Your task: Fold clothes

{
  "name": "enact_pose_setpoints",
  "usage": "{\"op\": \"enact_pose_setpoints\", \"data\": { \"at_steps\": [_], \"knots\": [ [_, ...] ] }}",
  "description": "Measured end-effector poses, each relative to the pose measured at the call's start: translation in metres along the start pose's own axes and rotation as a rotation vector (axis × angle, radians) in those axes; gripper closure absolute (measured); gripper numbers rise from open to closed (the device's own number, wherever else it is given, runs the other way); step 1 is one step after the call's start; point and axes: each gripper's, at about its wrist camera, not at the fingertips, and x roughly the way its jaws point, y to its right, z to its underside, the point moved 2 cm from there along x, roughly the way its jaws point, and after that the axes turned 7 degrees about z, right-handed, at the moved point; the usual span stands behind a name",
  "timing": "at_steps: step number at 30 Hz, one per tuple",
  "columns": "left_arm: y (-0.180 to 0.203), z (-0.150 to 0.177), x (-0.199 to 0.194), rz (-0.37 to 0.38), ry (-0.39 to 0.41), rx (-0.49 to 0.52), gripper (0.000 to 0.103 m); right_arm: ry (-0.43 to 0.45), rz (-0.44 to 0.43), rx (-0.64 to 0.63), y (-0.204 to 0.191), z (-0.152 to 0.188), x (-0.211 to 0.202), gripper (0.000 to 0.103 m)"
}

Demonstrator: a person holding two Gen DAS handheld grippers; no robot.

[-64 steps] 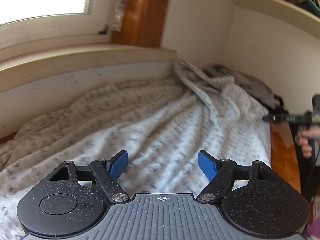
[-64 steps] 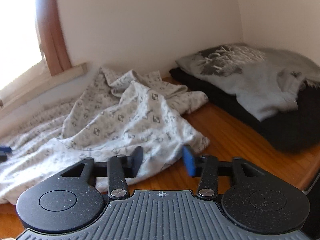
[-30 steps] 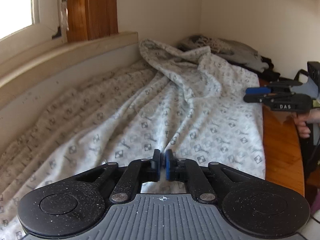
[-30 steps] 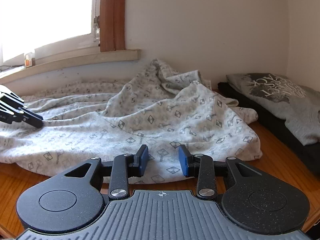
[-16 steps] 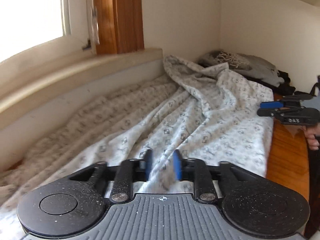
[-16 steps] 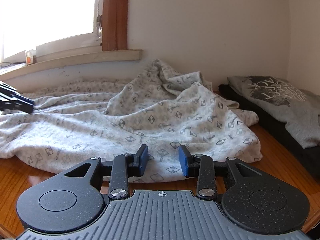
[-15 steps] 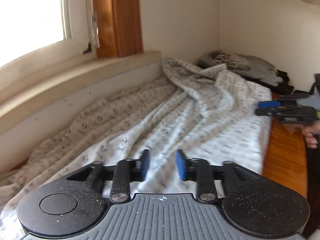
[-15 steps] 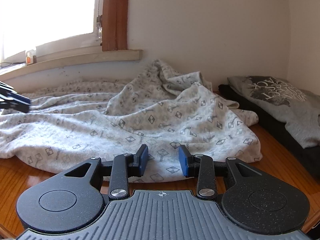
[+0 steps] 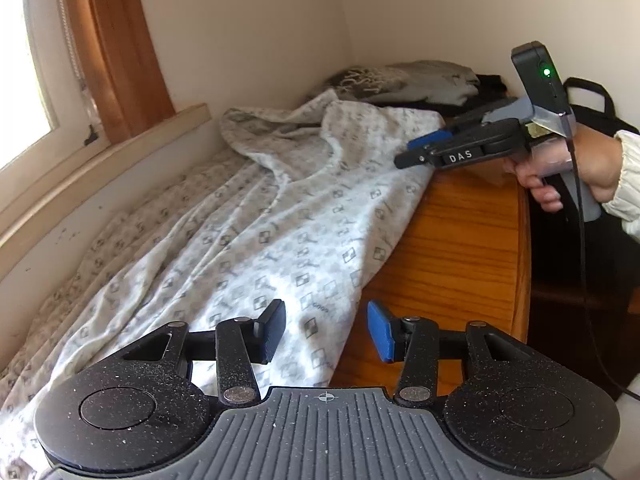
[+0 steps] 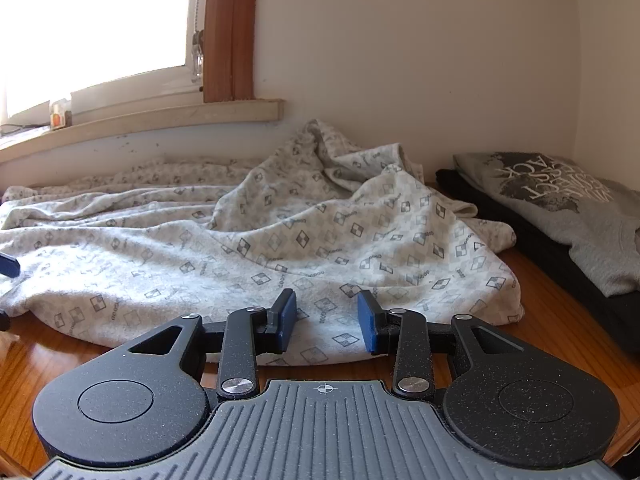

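Note:
A crumpled white garment with a grey checked print (image 9: 280,232) lies spread over the wooden table (image 9: 452,248), bunched up toward the wall. My left gripper (image 9: 326,330) hovers over the garment's near edge where cloth meets bare wood; its jaws stand apart with nothing gripped. In the right wrist view the same garment (image 10: 280,232) fills the middle, and my right gripper (image 10: 326,320) is open just above its front hem. The right gripper (image 9: 416,152) also shows from the side, held by a hand (image 9: 592,168). Only a blue tip of the left gripper (image 10: 8,266) shows at the left edge.
A folded grey printed T-shirt (image 10: 560,208) lies on a dark garment (image 10: 540,248) at the far right against the wall. A window sill (image 10: 160,120) runs behind the table. A black bag (image 9: 592,108) stands beyond the table's right edge. Bare wood (image 10: 560,320) shows in front of the garment.
The left gripper's jaws went from shut to apart, and it moved across to the garment's edge by the bare wood. The right gripper has kept still.

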Motion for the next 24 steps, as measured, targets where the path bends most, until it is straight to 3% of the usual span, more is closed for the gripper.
{"op": "enact_pose_setpoints", "data": {
  "at_steps": [4, 11, 14, 16, 24],
  "knots": [
    [-0.005, 0.001, -0.001, 0.013, -0.001, 0.007, 0.101, 0.001, 0.0, -0.002, 0.0, 0.0, 0.0, 0.068],
    [-0.026, -0.006, -0.019, 0.042, 0.048, -0.06, 0.101, 0.003, 0.002, 0.003, -0.001, 0.001, -0.001, 0.068],
    [-0.027, -0.005, -0.016, 0.038, 0.037, -0.061, 0.101, 0.0, 0.018, -0.009, 0.001, 0.0, -0.002, 0.054],
    [-0.029, -0.002, -0.015, 0.058, 0.035, -0.077, 0.101, -0.01, 0.012, 0.01, -0.001, 0.0, -0.006, 0.053],
    [-0.037, 0.0, -0.019, 0.062, 0.053, -0.132, 0.101, 0.005, -0.168, -0.022, -0.05, -0.004, -0.032, 0.058]
  ]
}}
